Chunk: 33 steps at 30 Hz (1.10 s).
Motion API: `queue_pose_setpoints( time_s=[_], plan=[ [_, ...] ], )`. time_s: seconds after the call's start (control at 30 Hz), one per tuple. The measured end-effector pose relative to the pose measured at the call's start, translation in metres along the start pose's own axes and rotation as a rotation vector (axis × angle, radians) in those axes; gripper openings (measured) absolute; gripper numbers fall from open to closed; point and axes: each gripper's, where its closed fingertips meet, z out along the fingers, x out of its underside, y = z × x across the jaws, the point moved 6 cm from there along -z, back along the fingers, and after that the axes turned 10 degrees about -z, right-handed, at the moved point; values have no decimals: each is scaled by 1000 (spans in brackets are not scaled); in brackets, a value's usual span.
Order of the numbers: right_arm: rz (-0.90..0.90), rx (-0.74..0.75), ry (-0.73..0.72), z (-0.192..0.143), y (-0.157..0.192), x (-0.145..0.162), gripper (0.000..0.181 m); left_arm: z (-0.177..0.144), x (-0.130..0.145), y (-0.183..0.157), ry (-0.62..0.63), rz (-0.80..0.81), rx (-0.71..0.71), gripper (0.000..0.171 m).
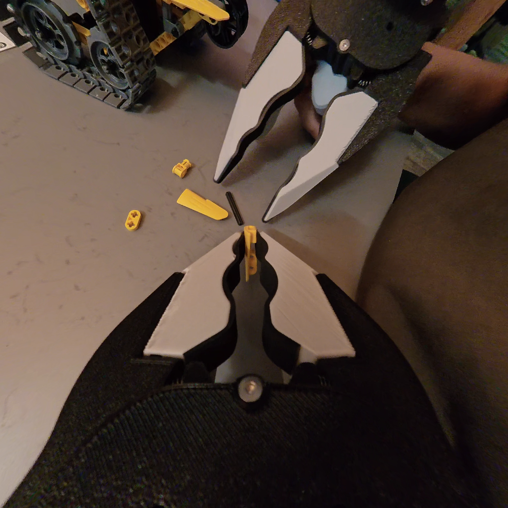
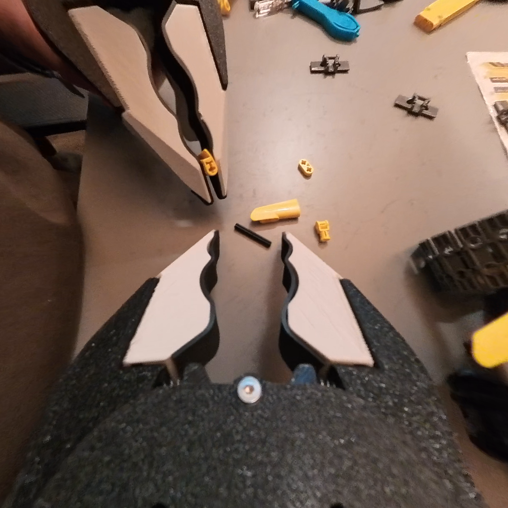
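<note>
The left gripper (image 1: 250,233) enters its own view from 6 o'clock, its 2 fingers pressed together on a small yellow connector (image 1: 250,251) that stands upright between the tips, above the grey table (image 1: 68,275). In the right wrist view this gripper (image 2: 215,196) comes down from 11 o'clock, tilted toward the table, with the connector (image 2: 209,166) pinched just behind the tips.

The right gripper (image 2: 250,237) reaches in from 6 o'clock of its view with its fingers spread wide and nothing between them. In the left wrist view it (image 1: 240,200) descends from 1 o'clock, steeply angled, a person's hand (image 1: 310,118) partly visible behind its body. A thin black rod (image 2: 253,235) lies flat on the table just ahead of the gap between its tips; I cannot tell whether either tip touches it.

At 2 o'clock from the rod lies a yellow wedge piece (image 2: 275,211), and beyond it, toward 1 o'clock, a small yellow link with 2 cross holes (image 2: 306,166). Near the wedge at 4 o'clock sits another yellow connector (image 2: 323,230). A tracked toy vehicle (image 1: 90,52) stands at 11 o'clock in the left wrist view. Farther right in the right wrist view are 2 dark clips (image 2: 330,64) (image 2: 416,105), a blue tool (image 2: 330,18) and a printed sheet (image 2: 492,90).
</note>
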Motion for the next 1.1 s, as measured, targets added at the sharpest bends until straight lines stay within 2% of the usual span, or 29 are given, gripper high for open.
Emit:
queue_pose_setpoints(
  time_s=[0.13,0.43,0.67,0.83,0.93,1.0,1.1],
  plan=[
    [-29,-46,33,5,2,1,43,0,0,0,-2,4,-4,2],
    [-34,-38,49,-7,14,12,21,1,0,1,5,-18,12,2],
    [-59,-16,43,-2,8,8,23,2,0,0,17,-13,12,2],
    [-114,-46,48,5,11,3,4,2,1,0,17,-7,5,2],
    [-118,-39,45,4,11,3,3,1,0,-1,7,9,-7,2],
    [-132,-14,8,0,12,0,3,0,3,2,21,37,-43,2],
    [-105,-41,-86,-7,15,-8,3,-1,10,11,78,181,-192,2]
  ],
)
